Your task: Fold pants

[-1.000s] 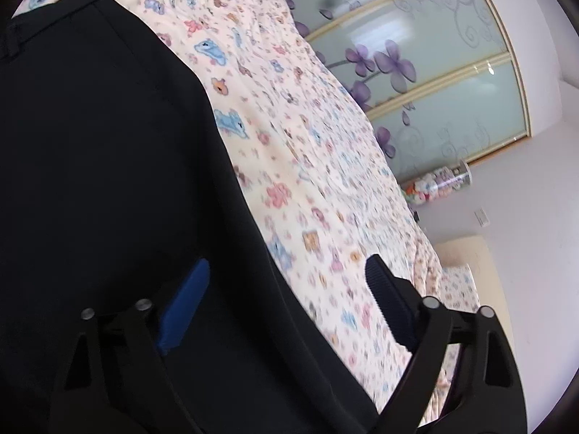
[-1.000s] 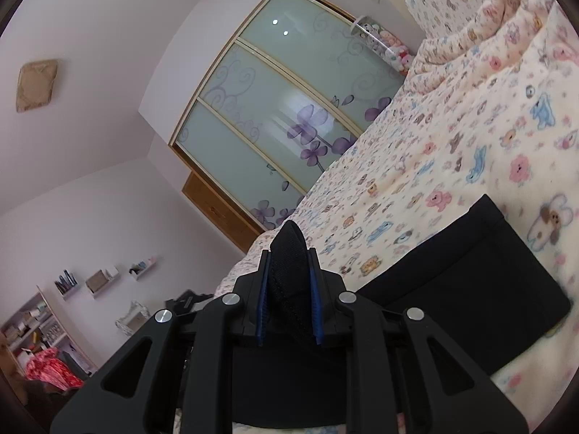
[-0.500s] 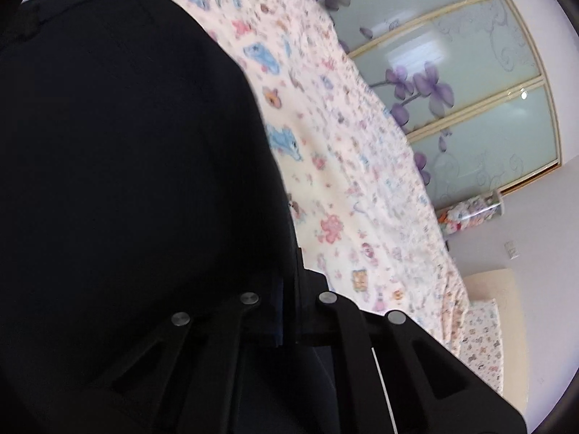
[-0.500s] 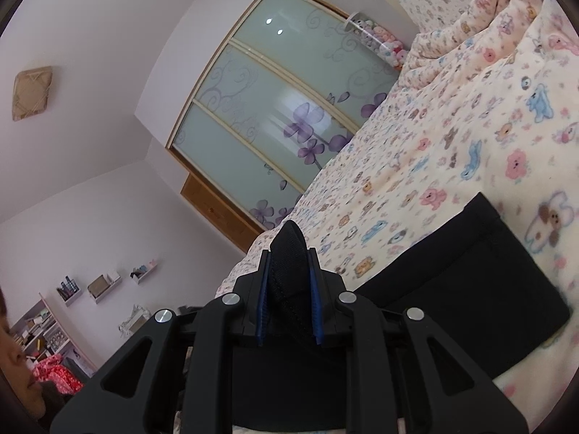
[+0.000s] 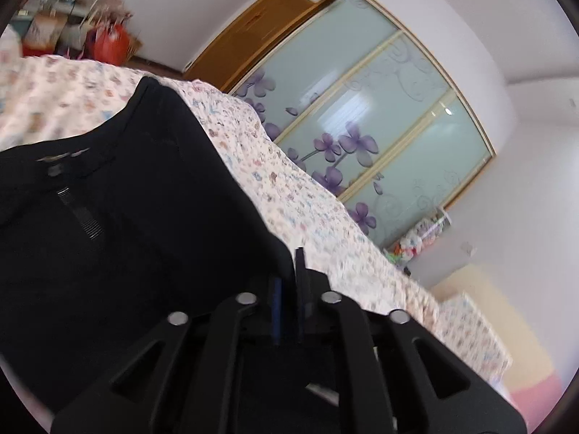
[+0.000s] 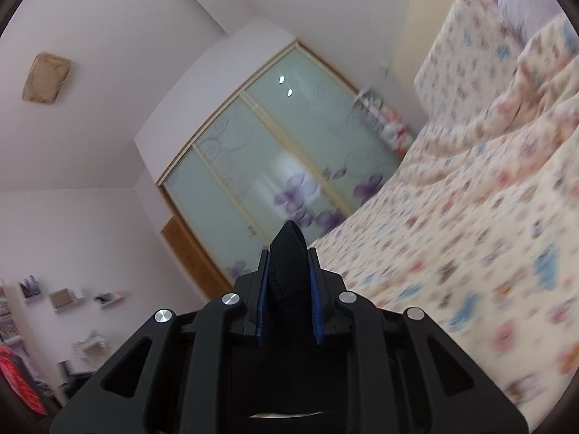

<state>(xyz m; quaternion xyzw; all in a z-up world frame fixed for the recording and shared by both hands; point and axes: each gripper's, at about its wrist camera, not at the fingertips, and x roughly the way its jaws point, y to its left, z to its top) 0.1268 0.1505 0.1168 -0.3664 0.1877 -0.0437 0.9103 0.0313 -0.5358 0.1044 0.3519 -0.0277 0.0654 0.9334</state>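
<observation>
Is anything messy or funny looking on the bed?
Nothing looks broken or spilled. The black pants are bunched and lifted off the flowery bedsheet, because both tongs, left and right, pinch the cloth. The far bedding is rumpled.

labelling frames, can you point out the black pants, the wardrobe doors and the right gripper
black pants (image 5: 137,217): left wrist view, front panel by the zip
wardrobe doors (image 5: 365,108): left wrist view, middle glass panel
right gripper (image 6: 287,253): right wrist view, between the fingertips
</observation>
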